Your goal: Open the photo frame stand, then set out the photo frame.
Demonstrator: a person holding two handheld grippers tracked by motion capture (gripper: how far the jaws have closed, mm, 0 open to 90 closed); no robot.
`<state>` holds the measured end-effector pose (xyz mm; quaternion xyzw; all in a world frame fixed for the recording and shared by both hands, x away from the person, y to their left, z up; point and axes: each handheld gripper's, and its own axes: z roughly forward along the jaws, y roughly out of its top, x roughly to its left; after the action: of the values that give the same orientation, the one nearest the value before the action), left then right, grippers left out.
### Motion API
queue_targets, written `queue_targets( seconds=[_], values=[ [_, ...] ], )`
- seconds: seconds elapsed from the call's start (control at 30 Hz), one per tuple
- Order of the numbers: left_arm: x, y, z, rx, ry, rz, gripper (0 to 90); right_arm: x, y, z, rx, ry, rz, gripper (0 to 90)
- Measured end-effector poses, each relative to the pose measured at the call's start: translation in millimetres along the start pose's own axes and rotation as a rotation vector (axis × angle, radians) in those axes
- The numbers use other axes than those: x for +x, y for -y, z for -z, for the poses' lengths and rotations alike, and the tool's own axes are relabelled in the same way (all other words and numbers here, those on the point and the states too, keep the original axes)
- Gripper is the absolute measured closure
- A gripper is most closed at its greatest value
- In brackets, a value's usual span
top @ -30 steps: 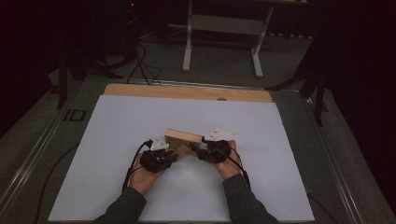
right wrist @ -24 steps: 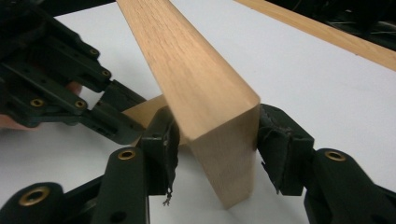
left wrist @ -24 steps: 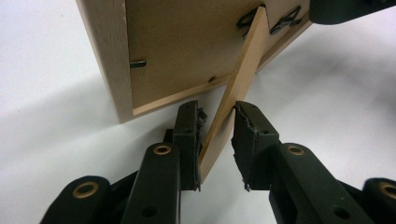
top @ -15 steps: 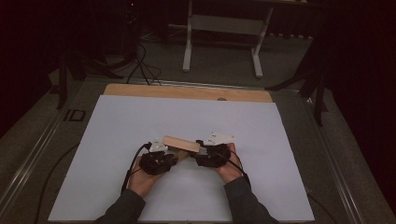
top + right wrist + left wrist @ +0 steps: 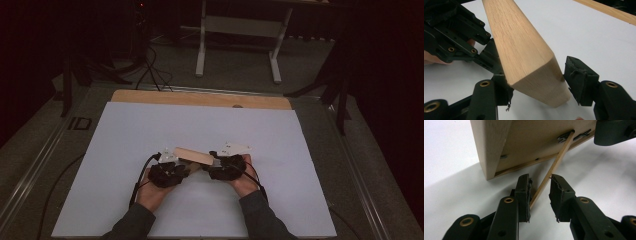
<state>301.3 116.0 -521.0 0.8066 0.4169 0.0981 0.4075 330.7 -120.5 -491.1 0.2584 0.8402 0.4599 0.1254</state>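
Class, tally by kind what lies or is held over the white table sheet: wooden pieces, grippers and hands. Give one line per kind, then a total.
Wooden block: 1
Thin wooden stick hanging from the block: 1
Grippers, left gripper and right gripper: 2
Hands, left hand and right hand: 2
Total: 6

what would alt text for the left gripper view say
A thin wooden strip slants from the underside of a pale wooden box down between the left gripper's two black jaws, resting against one pad with a gap to the other. Both sit over a white table.
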Motion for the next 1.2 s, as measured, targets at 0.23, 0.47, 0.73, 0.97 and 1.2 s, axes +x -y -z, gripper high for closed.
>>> queue_targets(
  seconds=[0.23,0.47,0.73,0.97,1.2],
  values=[
    [0.8,0.1,3.2,-0.018,0.010,0.011,64.4,0.5,0.8,0.8,0.001,0.011,-0.006,40.5],
    [-0.1,0.0,6.0,-0.027,0.006,0.000,61.9,-0.1,0.5,3.1,0.000,0.010,-0.002,39.7],
    [0.2,-0.4,9.4,-0.044,0.007,0.006,60.4,2.3,0.7,3.3,0.010,0.007,0.022,38.9],
    [0.1,-1.6,12.0,-0.051,0.008,0.005,60.2,2.0,1.1,4.8,0.013,0.008,0.024,37.9],
    [-0.3,-3.0,15.5,-0.064,-0.001,0.003,60.1,-0.1,1.3,8.0,0.012,0.002,0.025,36.9]
  ],
)
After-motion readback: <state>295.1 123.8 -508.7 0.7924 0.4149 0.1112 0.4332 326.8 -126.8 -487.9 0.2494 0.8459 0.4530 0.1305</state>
